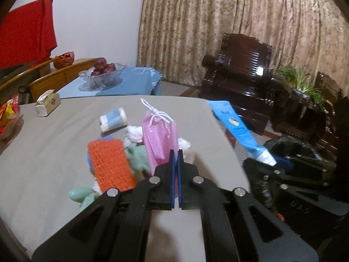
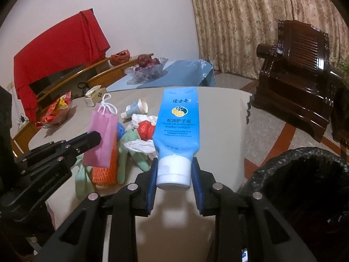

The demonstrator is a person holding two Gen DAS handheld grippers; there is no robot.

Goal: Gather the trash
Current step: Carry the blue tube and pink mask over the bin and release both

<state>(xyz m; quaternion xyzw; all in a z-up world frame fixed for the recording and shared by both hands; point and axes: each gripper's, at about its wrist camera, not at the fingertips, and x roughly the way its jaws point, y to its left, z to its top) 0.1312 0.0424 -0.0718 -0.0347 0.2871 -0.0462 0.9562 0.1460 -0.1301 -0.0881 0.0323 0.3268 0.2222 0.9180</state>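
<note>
The left tool [image 1: 176, 152] pinched only the pink bag's [image 1: 159, 139] thin edge, which could slip free, while the right tool [image 2: 174, 170] clamped the cream tube [image 2: 177, 120].

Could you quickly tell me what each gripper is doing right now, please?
Left gripper: closed on the pink mesh bag, lifted.
Right gripper: closed on the blue hand cream tube at its cap.

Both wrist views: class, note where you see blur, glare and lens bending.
Left wrist view: the curtain bows with the fisheye lens, the pink bag is slightly smeared, and glare glints on the dark chair. Right wrist view: the blue tube is sharp, its print readable; corners go black.
</note>
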